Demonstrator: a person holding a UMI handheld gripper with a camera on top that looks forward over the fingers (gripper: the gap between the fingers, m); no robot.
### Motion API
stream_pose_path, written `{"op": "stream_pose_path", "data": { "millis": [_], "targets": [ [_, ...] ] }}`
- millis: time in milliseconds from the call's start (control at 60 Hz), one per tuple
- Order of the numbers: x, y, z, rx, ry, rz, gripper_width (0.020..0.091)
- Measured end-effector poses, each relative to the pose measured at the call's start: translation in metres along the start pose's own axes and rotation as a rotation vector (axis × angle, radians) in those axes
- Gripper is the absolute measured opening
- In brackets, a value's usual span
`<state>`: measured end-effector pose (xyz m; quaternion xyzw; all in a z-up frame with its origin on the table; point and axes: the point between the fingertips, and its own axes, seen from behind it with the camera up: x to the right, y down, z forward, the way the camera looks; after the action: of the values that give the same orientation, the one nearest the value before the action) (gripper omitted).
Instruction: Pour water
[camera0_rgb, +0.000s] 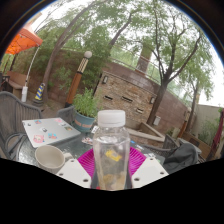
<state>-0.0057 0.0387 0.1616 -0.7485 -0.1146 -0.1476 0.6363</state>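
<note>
At about nine o'clock from the bottle, a grey chair (14, 108) is seen beside the tabletop (70, 148). On the tabletop, at roughly ten o'clock from the bottle, a white tray (50, 130) with small red marks is laid flat. Nearer, at about eight o'clock, a pale cup (51, 157) is stood upright, apart from the tray and just beside the left finger.

In the middle, a clear bottle (111, 150) with a white cap is held upright and is seen partly filled with water. It is clasped by the hand-held gripper (111, 166): the magenta pads (87, 162) are pressed against both of its sides, so the fingers are closed only to the bottle's width. Whether the bottle's base rests on the tabletop cannot be told, as it is hidden low between the fingers.

Behind the bottle, at about eleven o'clock, a potted plant (86, 106) is seen. At one to three o'clock, a stone wall (140, 92), trees (170, 50) and another grey chair (182, 152) are shown.
</note>
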Motion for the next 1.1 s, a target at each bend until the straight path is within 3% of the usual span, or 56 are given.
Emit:
{"op": "stream_pose_path", "data": {
  "millis": [233,467,550,617,717,733,883,1100],
  "targets": [
    [-0.003,0.074,0.014,-0.036,-0.083,0.363,0.0400],
    [-0.003,0.073,0.009,0.030,-0.108,0.376,0.0408],
    [-0.006,0.074,0.011,0.026,-0.113,0.369,0.0455],
    [-0.009,0.078,0.012,-0.016,-0.126,0.348,0.0536],
    [-0.028,0.107,0.003,-0.183,-0.221,0.293,0.0835],
    [-0.029,0.106,-0.001,-0.194,-0.239,0.296,0.0852],
    [-0.027,0.100,-0.021,-0.215,-0.210,0.342,0.0846],
    [-0.003,0.092,-0.089,-0.299,-0.036,0.327,0.0841]
  ]
}}
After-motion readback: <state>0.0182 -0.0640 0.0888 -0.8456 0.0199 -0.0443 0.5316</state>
